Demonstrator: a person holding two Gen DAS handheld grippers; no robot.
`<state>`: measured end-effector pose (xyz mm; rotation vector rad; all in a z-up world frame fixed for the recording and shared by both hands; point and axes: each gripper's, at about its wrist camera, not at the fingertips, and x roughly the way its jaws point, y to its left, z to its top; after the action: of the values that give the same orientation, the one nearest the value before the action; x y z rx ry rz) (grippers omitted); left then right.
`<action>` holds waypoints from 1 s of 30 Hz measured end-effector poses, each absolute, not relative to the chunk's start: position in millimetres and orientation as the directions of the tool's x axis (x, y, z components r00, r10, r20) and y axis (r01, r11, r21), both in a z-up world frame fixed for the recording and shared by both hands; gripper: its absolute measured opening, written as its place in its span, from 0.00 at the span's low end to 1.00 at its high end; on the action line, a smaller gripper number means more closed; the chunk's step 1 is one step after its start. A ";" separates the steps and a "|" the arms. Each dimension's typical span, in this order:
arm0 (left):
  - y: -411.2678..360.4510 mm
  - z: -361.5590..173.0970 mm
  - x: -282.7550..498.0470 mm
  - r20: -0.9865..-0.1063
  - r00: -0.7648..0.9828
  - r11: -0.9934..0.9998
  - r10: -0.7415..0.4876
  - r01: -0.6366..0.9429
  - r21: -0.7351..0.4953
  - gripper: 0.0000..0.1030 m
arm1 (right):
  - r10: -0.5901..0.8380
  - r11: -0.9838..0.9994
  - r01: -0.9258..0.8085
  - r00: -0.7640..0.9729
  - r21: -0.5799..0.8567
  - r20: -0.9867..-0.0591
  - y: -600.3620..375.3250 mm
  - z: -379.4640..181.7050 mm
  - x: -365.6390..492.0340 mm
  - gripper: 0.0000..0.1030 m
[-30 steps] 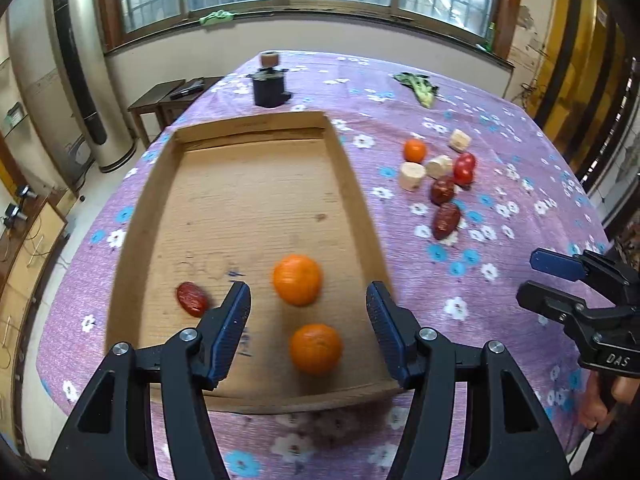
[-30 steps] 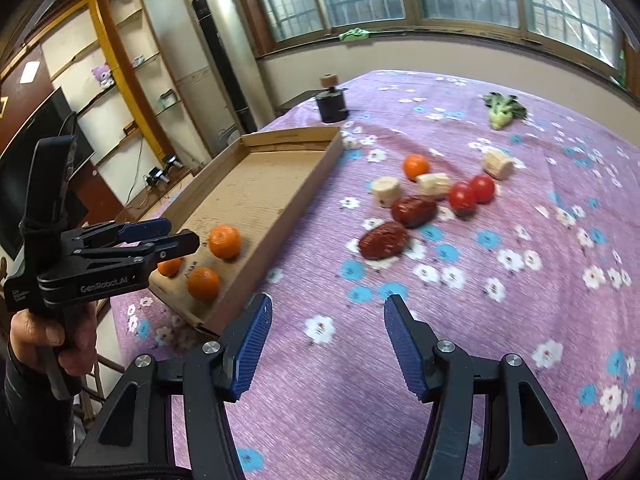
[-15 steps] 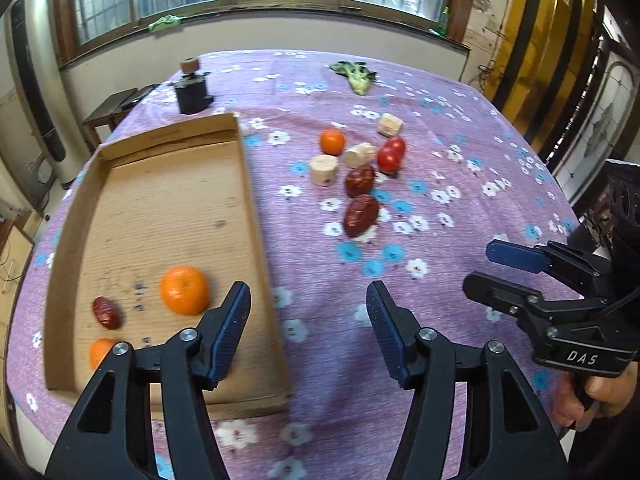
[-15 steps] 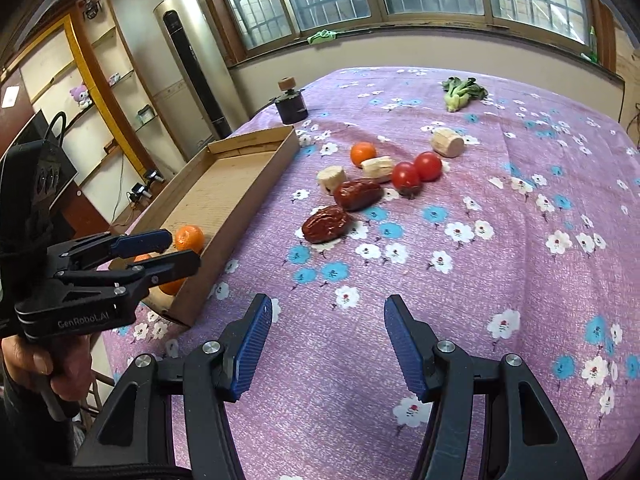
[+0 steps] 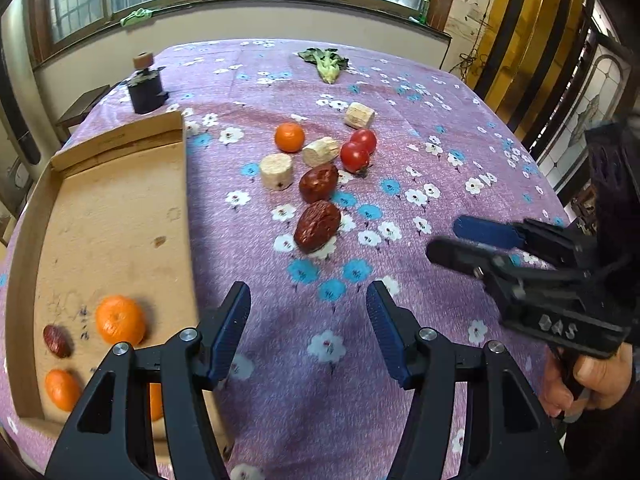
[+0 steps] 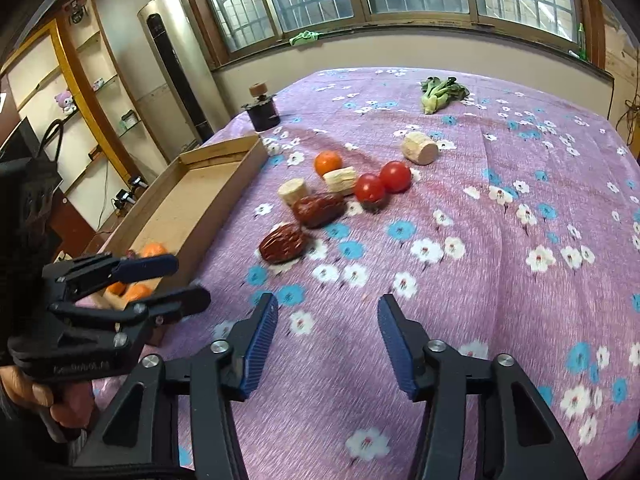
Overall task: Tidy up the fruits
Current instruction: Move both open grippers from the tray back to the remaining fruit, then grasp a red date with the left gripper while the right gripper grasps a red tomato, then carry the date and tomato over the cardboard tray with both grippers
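Closing on nothing, right gripper hovers over the tabletop near dates; left gripper spread, empty.

Both cameras ride the handheld grippers, looking steeply down and forward across the purple floral tablecloth toward the window wall. The left view sits nearer the cardboard tray. They share the scattered fruit (each also sees the other gripper).

Half hidden behind the left gripper: one orange in the cardboard tray. Screened in the right wrist view too, oranges tucked behind blue fingers. Blurred beyond reading, lettering on that gripper's body. Cut off at the frame edge, a hand.
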<state>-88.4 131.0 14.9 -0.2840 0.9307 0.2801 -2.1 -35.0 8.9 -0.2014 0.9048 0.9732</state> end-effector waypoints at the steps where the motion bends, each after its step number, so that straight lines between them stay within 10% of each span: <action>1: 131.1 13.9 -84.3 -0.816 0.568 0.930 0.111 -0.350 -0.117 0.57 | 0.627 0.578 -0.783 0.245 0.231 -0.739 -31.7 8.6 3.4 0.44; 18: 153.4 -23.5 -17.5 -0.857 0.509 0.924 0.075 -0.359 -0.132 0.57 | 0.573 0.611 -0.765 0.252 0.202 -0.780 44.6 -21.5 74.8 0.36; 23: 144.6 -23.6 -12.4 -0.846 0.519 0.934 0.122 -0.348 -0.079 0.32 | 0.577 0.629 -0.747 0.263 0.215 -0.773 45.8 -28.0 84.0 0.29; 30: 140.9 -17.5 -22.7 -0.823 0.564 0.936 0.063 -0.319 -0.147 0.30 | 0.594 0.623 -0.746 0.255 0.236 -0.763 32.6 -22.6 72.0 0.28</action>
<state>-22.7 140.9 -17.5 -0.2950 0.9482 0.2284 72.0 32.6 -22.6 -0.1863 0.9433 0.9167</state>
